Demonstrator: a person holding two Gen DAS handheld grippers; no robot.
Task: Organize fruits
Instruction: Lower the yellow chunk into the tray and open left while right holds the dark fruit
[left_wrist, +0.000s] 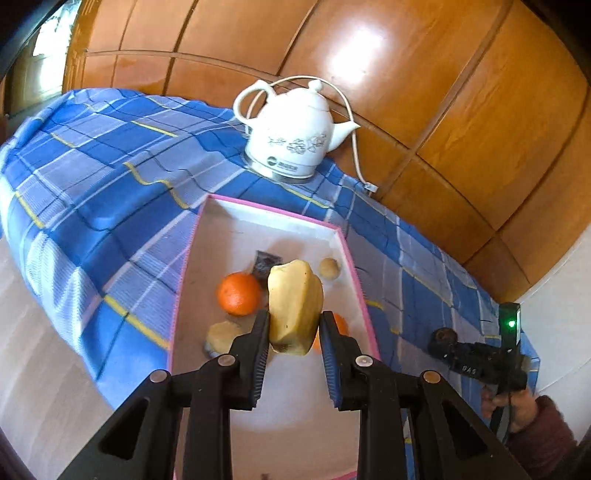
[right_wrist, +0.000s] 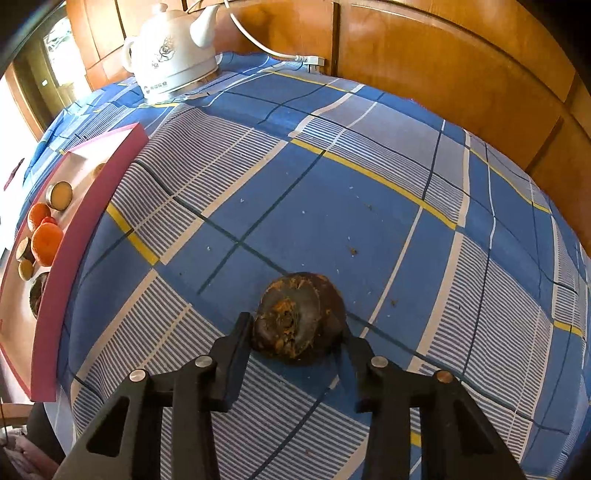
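Fruits go into the pink-rimmed box (left_wrist: 354, 258): the left gripper (left_wrist: 294, 334), clamped on a pale yellow fruit (left_wrist: 294, 302), should lower before releasing, while the right gripper (right_wrist: 295, 332) hugs a dark round fruit (right_wrist: 299, 317) on the checked cloth (right_wrist: 369, 184), needing a centred squeeze.

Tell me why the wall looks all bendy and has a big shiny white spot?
Left wrist view: the fisheye lens bows the wooden wall panels, and light glares off them in a white patch; the kettle looks washed out. Right wrist view: the checked tablecloth bulges like a dome, and the corners go dark.
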